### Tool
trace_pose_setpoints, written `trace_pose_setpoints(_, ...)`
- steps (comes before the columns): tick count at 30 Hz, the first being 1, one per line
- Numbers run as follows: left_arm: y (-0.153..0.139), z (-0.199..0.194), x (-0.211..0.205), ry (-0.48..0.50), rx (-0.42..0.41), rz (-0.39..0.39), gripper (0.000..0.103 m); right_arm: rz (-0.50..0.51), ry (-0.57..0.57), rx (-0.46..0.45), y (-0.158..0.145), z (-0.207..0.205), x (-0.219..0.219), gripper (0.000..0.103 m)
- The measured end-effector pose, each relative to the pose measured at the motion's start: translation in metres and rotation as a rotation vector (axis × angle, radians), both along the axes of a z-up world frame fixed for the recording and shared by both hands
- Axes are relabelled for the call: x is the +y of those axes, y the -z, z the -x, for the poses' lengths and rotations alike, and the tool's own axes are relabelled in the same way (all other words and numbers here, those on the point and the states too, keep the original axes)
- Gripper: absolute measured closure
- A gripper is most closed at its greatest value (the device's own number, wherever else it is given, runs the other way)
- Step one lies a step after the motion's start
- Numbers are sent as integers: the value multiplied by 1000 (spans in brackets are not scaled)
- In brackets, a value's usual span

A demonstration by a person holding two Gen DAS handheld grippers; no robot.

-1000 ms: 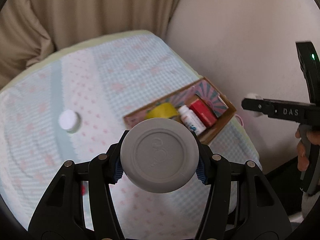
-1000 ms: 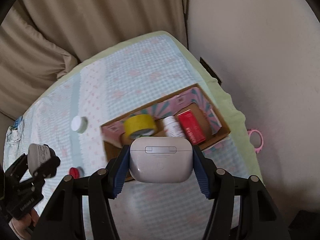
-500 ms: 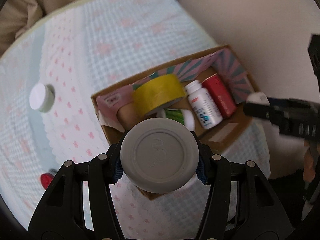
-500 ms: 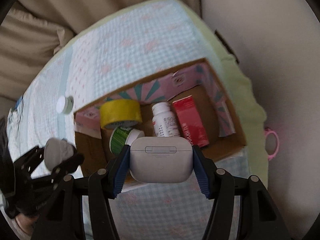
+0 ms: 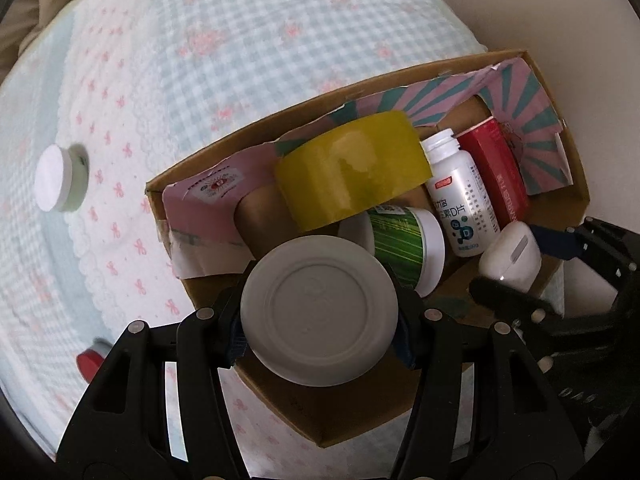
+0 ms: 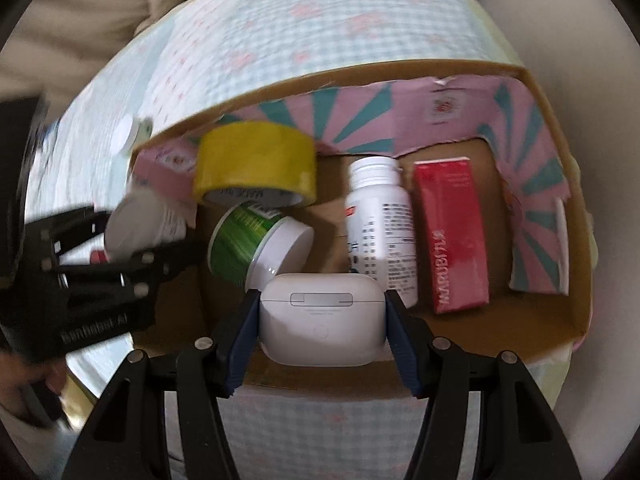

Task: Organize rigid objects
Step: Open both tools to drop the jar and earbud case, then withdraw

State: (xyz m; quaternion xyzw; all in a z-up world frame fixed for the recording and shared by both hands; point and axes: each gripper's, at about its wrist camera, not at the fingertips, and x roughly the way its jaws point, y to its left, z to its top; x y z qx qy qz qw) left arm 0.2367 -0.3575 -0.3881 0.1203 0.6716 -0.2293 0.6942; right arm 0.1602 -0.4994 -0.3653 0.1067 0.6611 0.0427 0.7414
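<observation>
1. the left gripper [image 5: 320, 316] is pinching a round grey-white jar [image 5: 319, 312], its blue pads pressed on opposite sides of the rim. the jar hangs over the near left corner of the cardboard box [image 5: 576, 184].
2. the right gripper [image 6: 322, 320] is pinching a white earbud case [image 6: 322, 320] across its short ends, hinge side facing the camera, just above the box's near edge.
3. the jar looks like hard plastic, light and stiff. its smooth curved wall could slip, so a hold across the full width seems safest.
4. the case looks glossy and rounded, probably light but slippery. gripping the flatter ends, as now, keeps the lid shut.
5. inside the box lie a yellow tape roll [image 5: 352, 172], a green tub [image 5: 404, 244] on its side, a white pill bottle [image 6: 380, 220] and a red carton [image 6: 452, 236].
6. free floor shows near the front, so both items should drop in without crushing anything.
7. a small white pot [image 5: 60, 180] and something red [image 5: 90, 362] sit outside on the checked cloth [image 5: 240, 40].
</observation>
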Motion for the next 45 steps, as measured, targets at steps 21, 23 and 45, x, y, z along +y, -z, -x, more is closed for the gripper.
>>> trace_pose_setpoints(21, -57, 3, 35, -32, -49, 7, 0, -6, -118, -34, -11, 35, 2, 0)
trace_pose_setpoints(23, -60, 5, 42, -47, -60, 5, 0, 33, -145, -41, -15, 39, 5, 0)
trace_pose_setpoints(45, -164, 79, 196, -202, -298, 3, 0, 123, 19, -170, -93, 55, 39, 0)
